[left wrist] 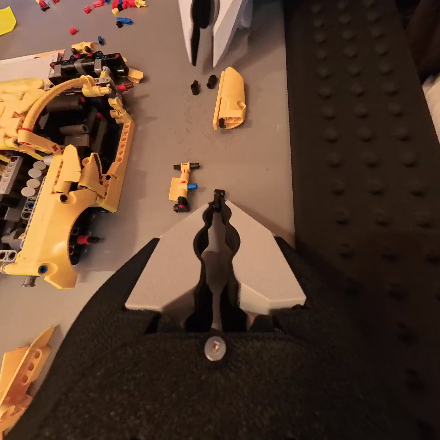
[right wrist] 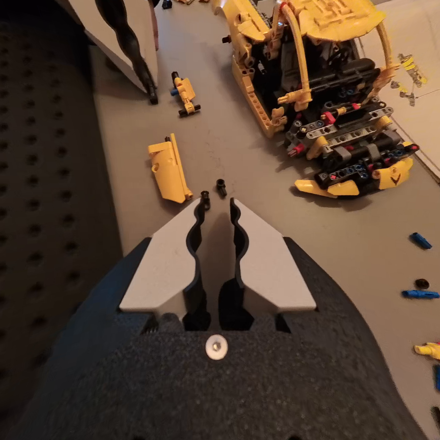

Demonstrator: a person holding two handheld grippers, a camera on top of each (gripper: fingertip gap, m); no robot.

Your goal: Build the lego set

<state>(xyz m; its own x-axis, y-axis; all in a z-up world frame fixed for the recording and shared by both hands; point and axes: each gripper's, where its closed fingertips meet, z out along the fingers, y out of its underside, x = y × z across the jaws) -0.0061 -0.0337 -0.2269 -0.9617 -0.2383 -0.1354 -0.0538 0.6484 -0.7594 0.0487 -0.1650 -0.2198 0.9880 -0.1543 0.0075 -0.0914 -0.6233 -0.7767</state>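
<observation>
Left wrist view: car build left on table, small sub-assembly just left of left gripper, panel piece ahead, two pins left of it, loose parts far left, studded mat right

A hobby or workshop bench, it seems: a plain grey surface strewn with small plastic building parts, a half-built yellow model car, and a dark studded mat alongside.
</observation>
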